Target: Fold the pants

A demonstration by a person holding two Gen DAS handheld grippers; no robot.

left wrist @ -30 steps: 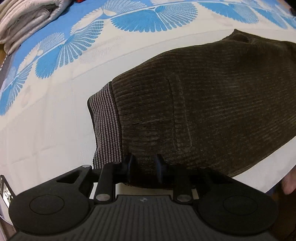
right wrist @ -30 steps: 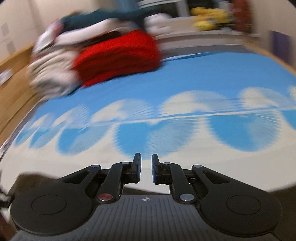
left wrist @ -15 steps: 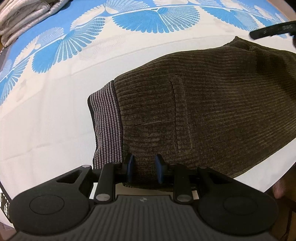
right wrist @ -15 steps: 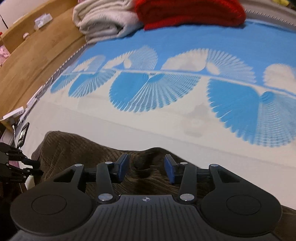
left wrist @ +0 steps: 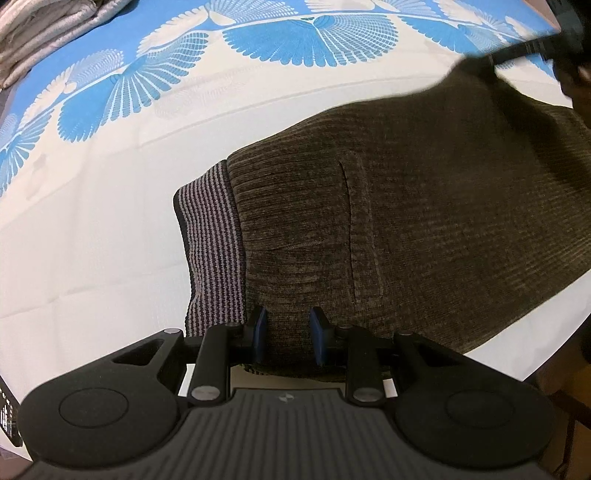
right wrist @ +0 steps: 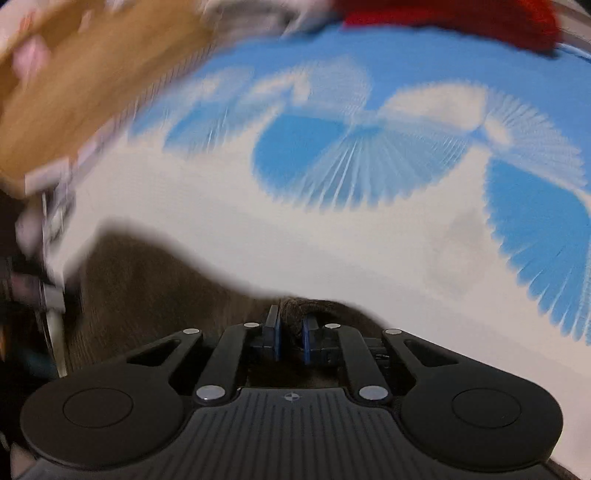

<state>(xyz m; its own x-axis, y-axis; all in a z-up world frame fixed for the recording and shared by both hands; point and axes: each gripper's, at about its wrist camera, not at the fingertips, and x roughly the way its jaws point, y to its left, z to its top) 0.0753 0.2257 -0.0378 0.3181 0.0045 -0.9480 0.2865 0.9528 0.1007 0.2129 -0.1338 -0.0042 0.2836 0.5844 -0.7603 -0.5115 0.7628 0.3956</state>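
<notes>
Dark brown corduroy pants (left wrist: 424,206) lie on the bed, their striped grey waistband (left wrist: 212,243) to the left. My left gripper (left wrist: 286,334) sits at the near edge just right of the waistband, its jaws apart with the fabric edge between them. My right gripper (right wrist: 290,334) is shut on a bunched fold of the same pants (right wrist: 147,288) at their far edge; that view is blurred. The right gripper also shows as a dark bar at the top right of the left wrist view (left wrist: 524,50), where the cloth is lifted.
The bed sheet (left wrist: 92,221) is white with blue fan shapes. Folded grey-white laundry (left wrist: 40,33) lies at the far left, a red folded item (right wrist: 461,18) at the far end. A wooden floor (right wrist: 81,85) runs beside the bed.
My right gripper has closed on the far edge of the pants and is moving fast, lifting that edge. My left gripper has stayed at the near edge.
</notes>
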